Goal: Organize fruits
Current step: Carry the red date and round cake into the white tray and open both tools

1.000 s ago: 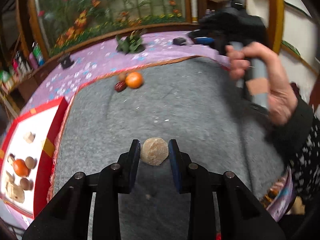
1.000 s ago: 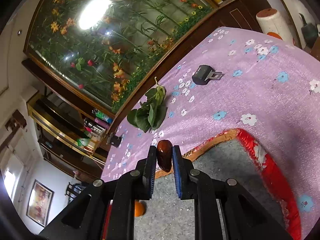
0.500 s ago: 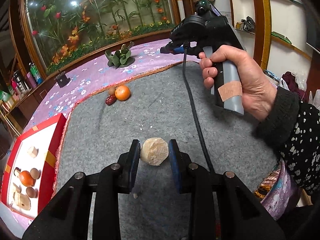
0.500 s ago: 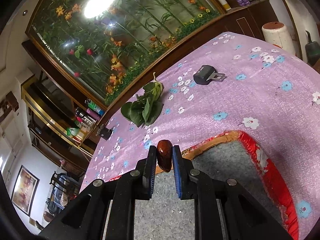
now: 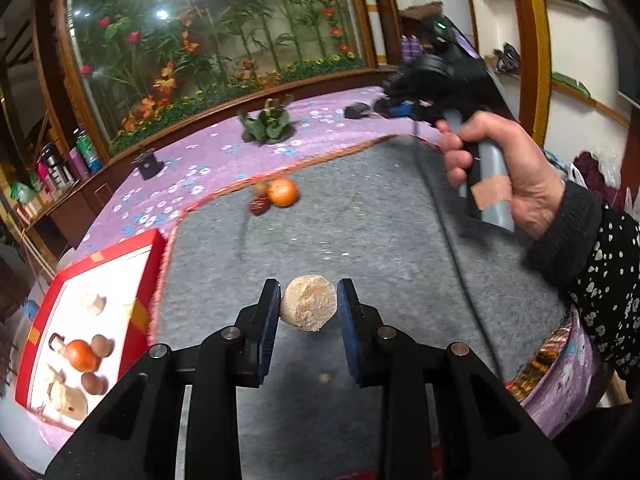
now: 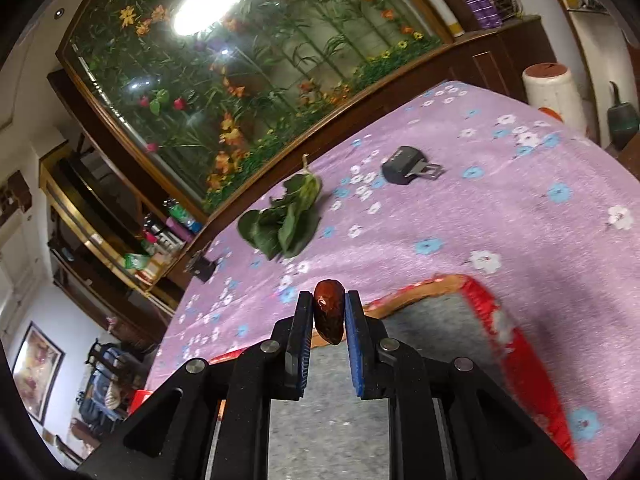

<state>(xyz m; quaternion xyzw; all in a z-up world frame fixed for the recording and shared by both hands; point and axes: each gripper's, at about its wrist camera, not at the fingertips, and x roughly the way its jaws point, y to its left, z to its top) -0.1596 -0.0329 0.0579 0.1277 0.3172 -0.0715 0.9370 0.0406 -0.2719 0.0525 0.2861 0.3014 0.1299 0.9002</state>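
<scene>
Left gripper (image 5: 308, 307) clenched on a pale, crumbly round lump (image 5: 308, 309), pads pressed to both its sides, lifted clear of the grey mat (image 5: 360, 232). Right gripper (image 6: 329, 312) clenched on a dark red date (image 6: 329, 316), held upright between blue-edged pads, its tip poking above them.

At 12 o'clock from the lump, well apart on the mat's far stretch: an orange (image 5: 283, 192), a small brown fruit (image 5: 261, 189) touching it behind, and a second red date (image 5: 259, 205) just beside, all close to the mat's orange-trimmed far edge. At 9 o'clock, off the mat's left edge: a red-rimmed tray (image 5: 138, 312) with a white floor, holding an orange fruit (image 5: 80, 354), two brown round fruits (image 5: 103, 346) near it, and pale pieces; no writing readable on its rim, only orange patches.

At 2 o'clock in the left wrist view: the right hand (image 5: 508, 168) wrapped around a grey handle with a tan tape patch, no print legible on it. A black cable (image 5: 452, 240) trailing across the mat's right half.

Broad bare mat between the lump and the fruit cluster. Beyond the mat, purple flowered cloth (image 6: 500, 208) with a leafy bunch (image 6: 286, 220) at 11 o'clock of the held date and a black clip-like object (image 6: 404, 168) at 1 o'clock. Red fringe (image 6: 516, 344) along the mat's corner at 3 o'clock. No labels readable on the shelf bottles.
</scene>
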